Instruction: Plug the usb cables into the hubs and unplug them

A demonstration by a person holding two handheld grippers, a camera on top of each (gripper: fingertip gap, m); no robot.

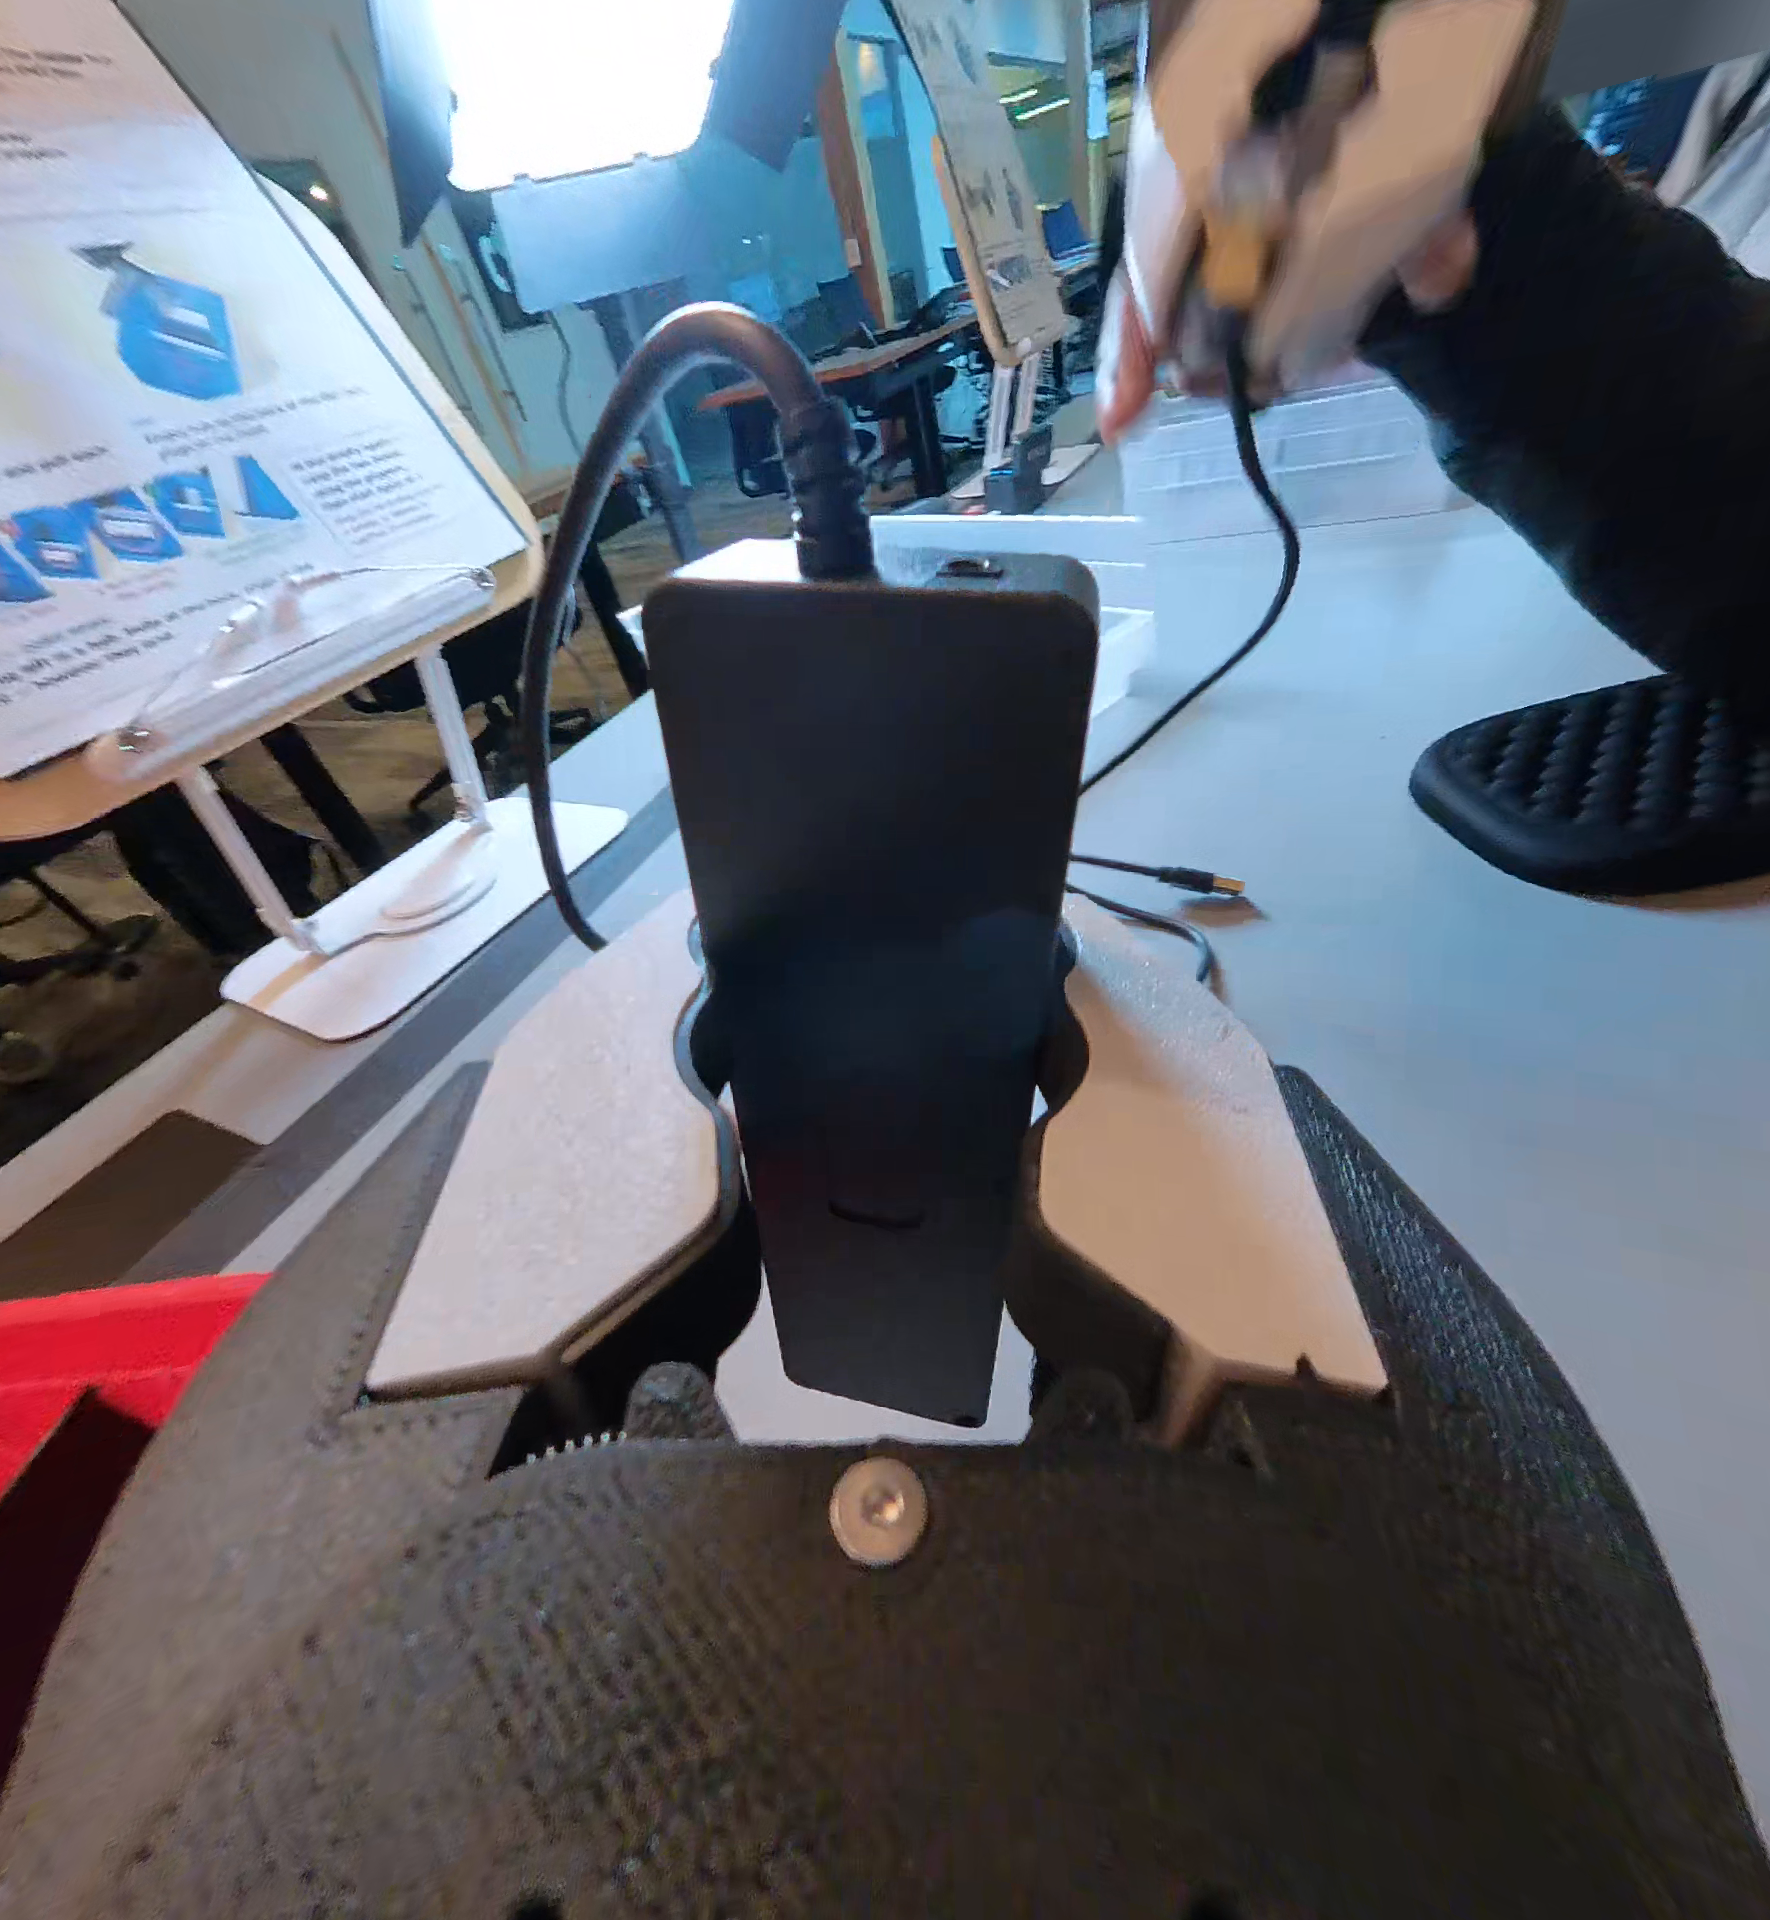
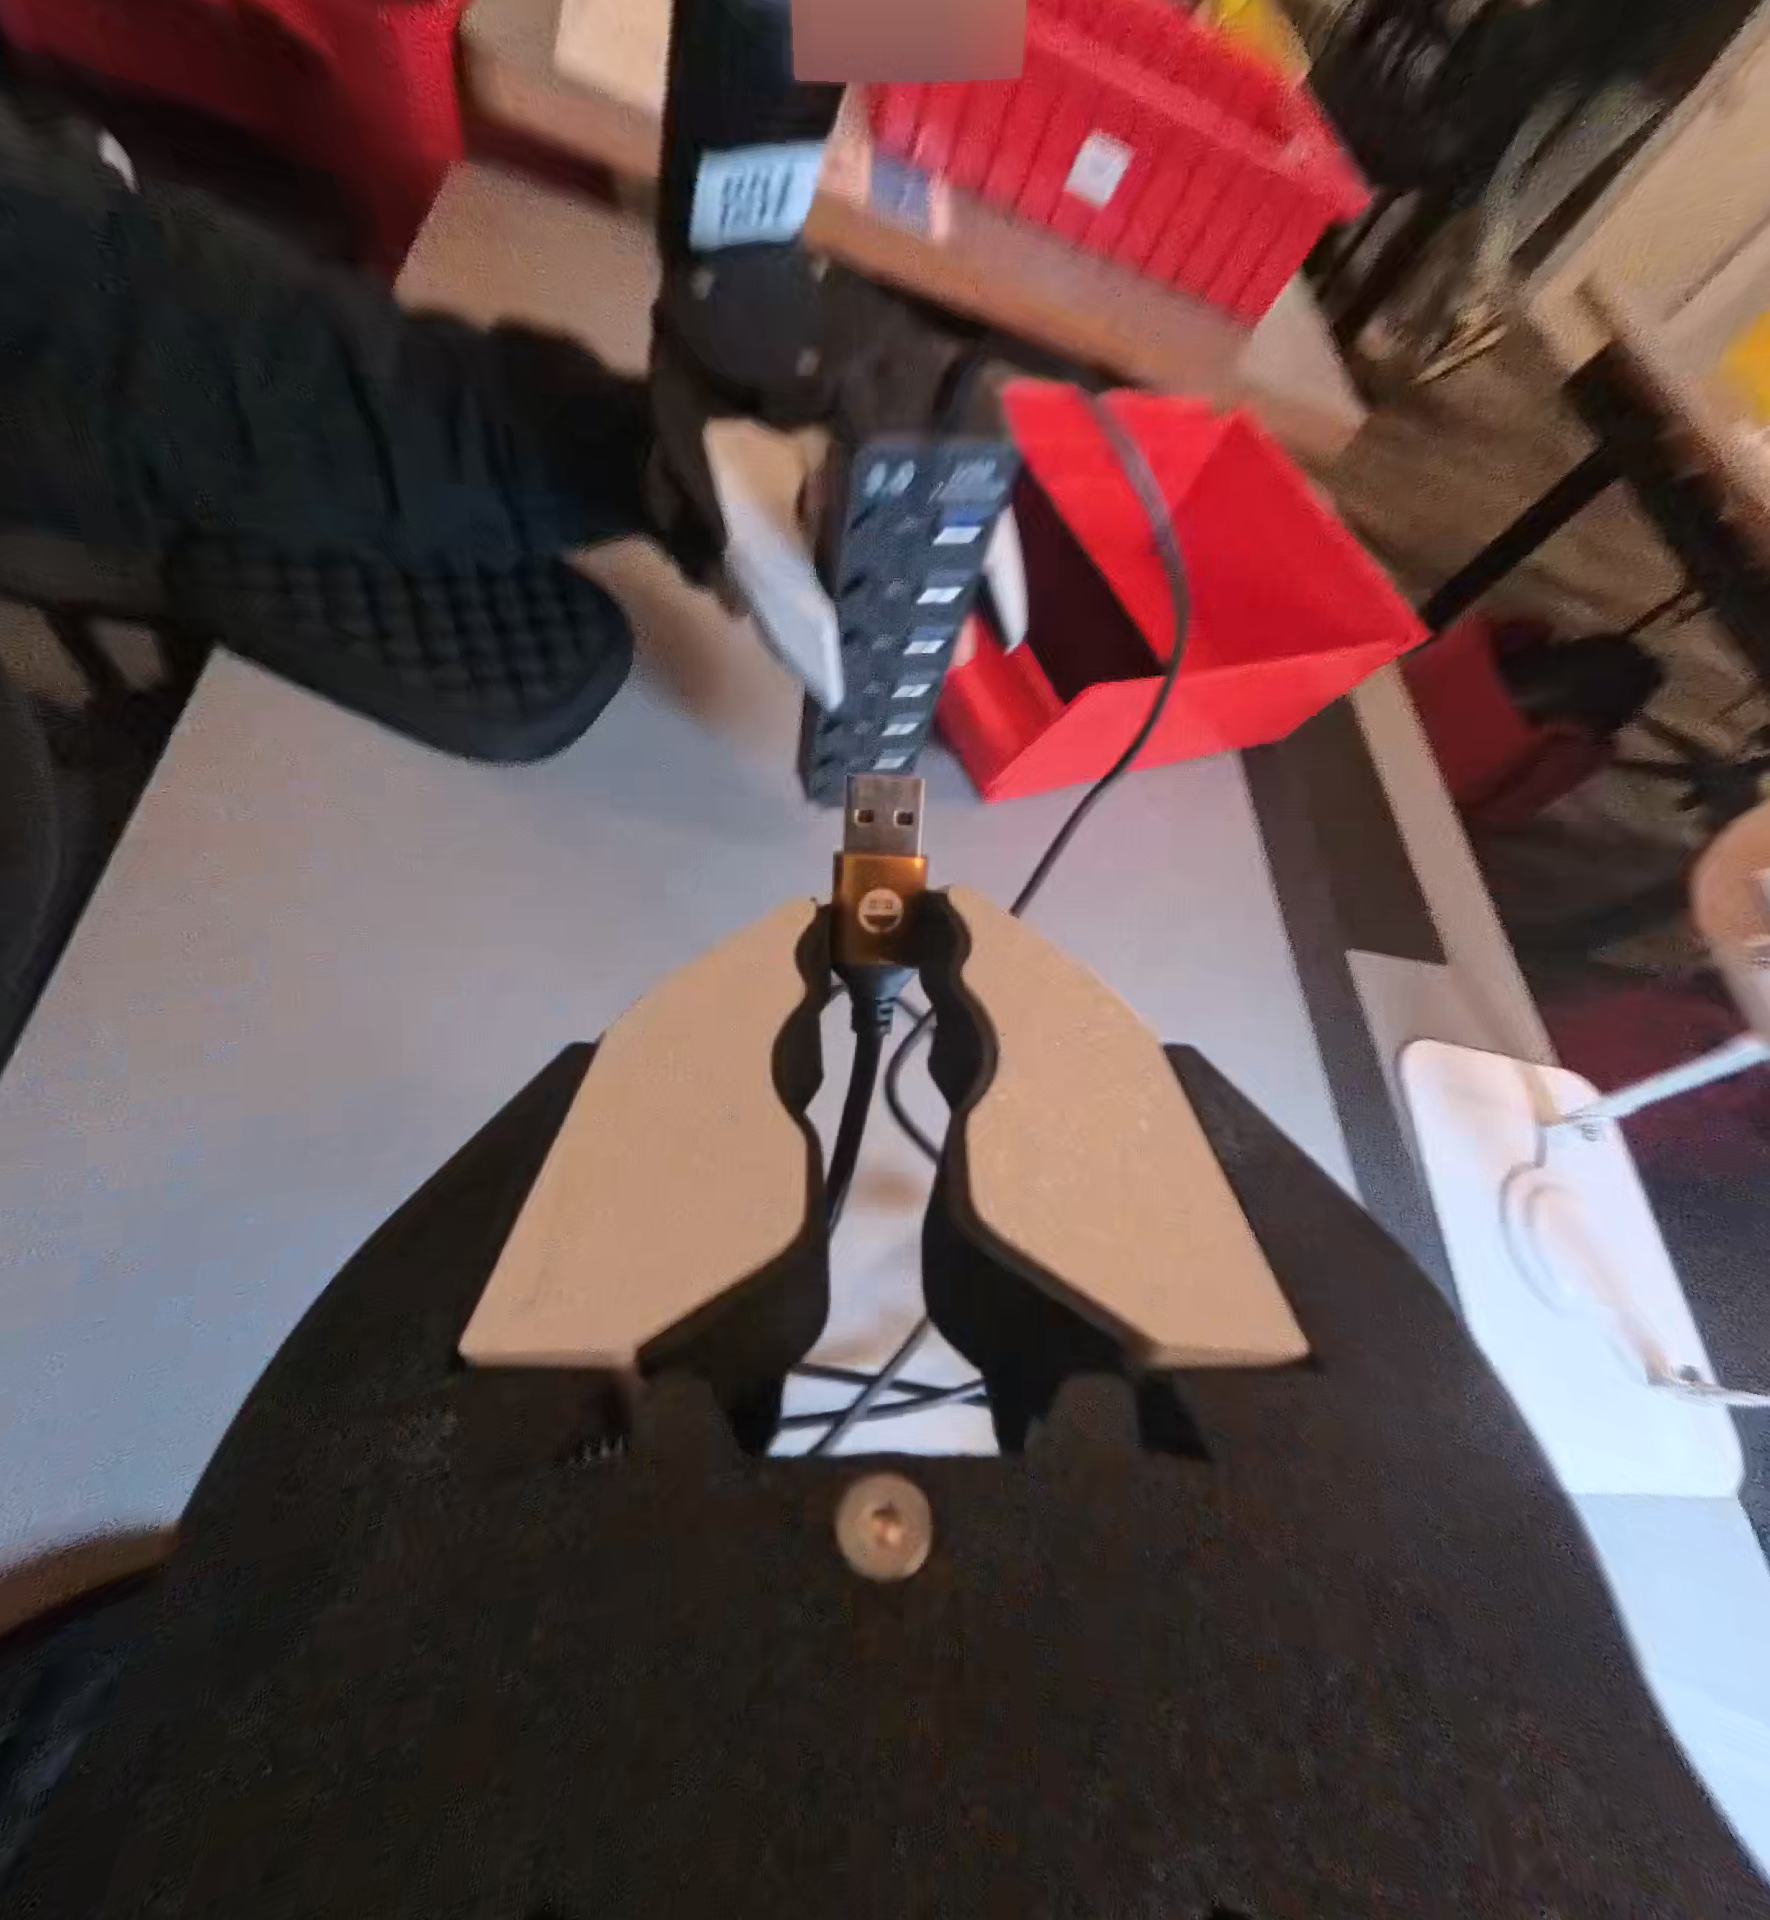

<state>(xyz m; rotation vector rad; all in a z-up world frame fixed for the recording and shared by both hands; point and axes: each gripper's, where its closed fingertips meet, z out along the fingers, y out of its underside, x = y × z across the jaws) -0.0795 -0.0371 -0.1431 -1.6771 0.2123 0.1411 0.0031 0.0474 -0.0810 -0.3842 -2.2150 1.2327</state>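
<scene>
Our left gripper (image 1: 876, 1029) has its fingers closed on the black hub (image 1: 870, 831), held above the worktop (image 1: 1483, 1039). Our right gripper (image 2: 881, 914) pinches the orange-collared usb plug (image 2: 883, 852), its metal tip just short of the hub's port row.

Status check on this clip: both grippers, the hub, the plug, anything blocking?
Left gripper shut on black hub, held upright. Right gripper shut on orange USB plug, just short of the hub's ports. Nothing in between.
</scene>
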